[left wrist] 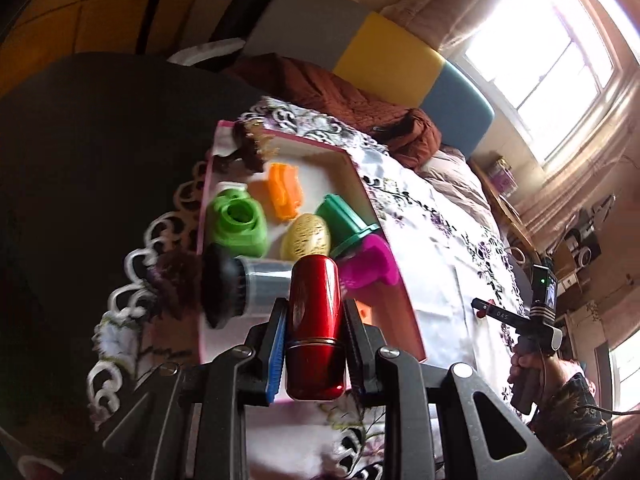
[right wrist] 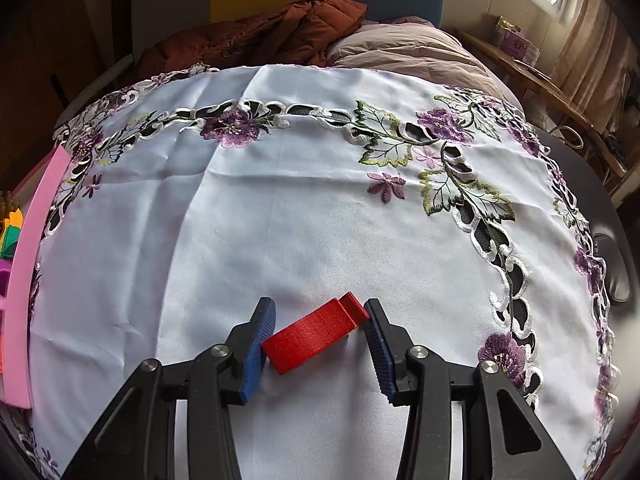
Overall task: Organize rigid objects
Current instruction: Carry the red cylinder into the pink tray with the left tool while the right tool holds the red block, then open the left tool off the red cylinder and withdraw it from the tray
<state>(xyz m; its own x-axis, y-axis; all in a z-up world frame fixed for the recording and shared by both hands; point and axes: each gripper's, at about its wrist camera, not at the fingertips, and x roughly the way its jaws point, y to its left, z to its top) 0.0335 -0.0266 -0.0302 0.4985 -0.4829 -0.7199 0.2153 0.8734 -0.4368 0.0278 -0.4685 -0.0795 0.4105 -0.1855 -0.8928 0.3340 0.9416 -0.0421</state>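
My left gripper is shut on a glossy red cylinder, which hangs over the near end of a pink-rimmed box. In the box lie a green round piece, an orange piece, a yellow egg shape, a dark green cup, a magenta piece and a black-and-grey brush. My right gripper is low over the embroidered white tablecloth. A flat red block sits slantwise between its fingers, with both pads against it.
The box's pink side shows at the left edge of the right wrist view. Behind the table lie a brown jacket and a pale pillow. A wooden shelf runs under the window at the right.
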